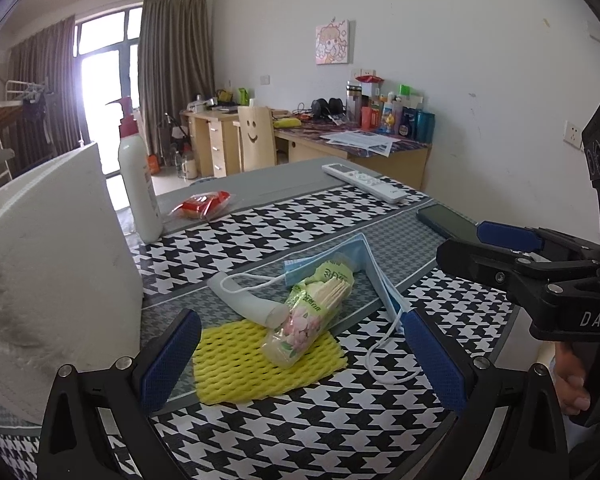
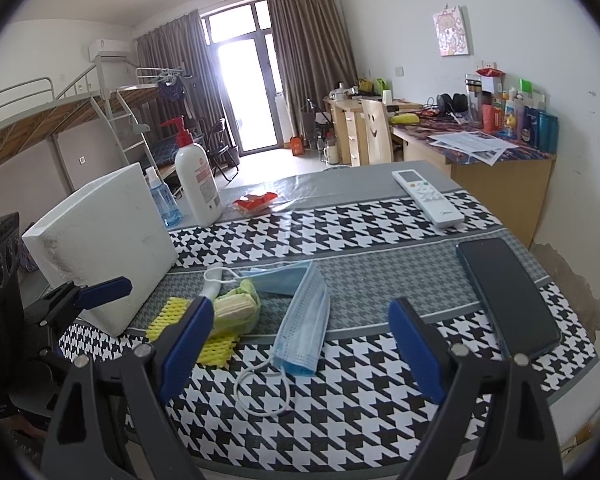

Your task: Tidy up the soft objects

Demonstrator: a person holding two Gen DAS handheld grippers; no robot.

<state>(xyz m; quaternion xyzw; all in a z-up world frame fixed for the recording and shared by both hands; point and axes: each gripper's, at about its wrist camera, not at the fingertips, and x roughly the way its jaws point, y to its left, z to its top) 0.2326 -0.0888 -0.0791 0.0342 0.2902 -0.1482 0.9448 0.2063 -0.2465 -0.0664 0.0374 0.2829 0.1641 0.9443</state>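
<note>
A: Surface?
B: Bench [image 2: 340,432] has a black-and-white houndstooth cover with grey bands. Soft stuff sits in a pile near the middle: yellow foam net [image 1: 260,364] flat on the cover, clear packet of cotton swabs [image 1: 312,312] lying across it, a pale plastic tube [image 1: 252,304] touching the packet, blue face mask [image 2: 304,320] draped just beside it, its ear loop trailing on the cover.

A: Anything else on the bench?
B: White foam block [image 2: 100,240] standing on edge at the left. Behind it a blue spray bottle [image 2: 164,200] and a white pump bottle [image 2: 198,184] with red pump. Small red packet [image 2: 256,202] near those. White remote [image 2: 426,196] at the far side, dark phone [image 2: 508,296] lying flat at the right.

A: Tools?
B: Left tool [image 1: 300,356] released, fingers spread either side of the pile, not touching it. Right tool [image 2: 300,344] also released, hovering above the mask, empty.

A: Room?
B: White walls, brown curtains [image 2: 308,56] around a bright glass door. Loft bed [image 2: 60,112] with ladder at the left, AC unit above it. Wooden desk [image 2: 500,168] along the right wall, cluttered with bottles and papers, and a chair with a smiley-face back [image 2: 376,132] beside it. Cartoon picture [image 2: 452,30] on the wall.
</note>
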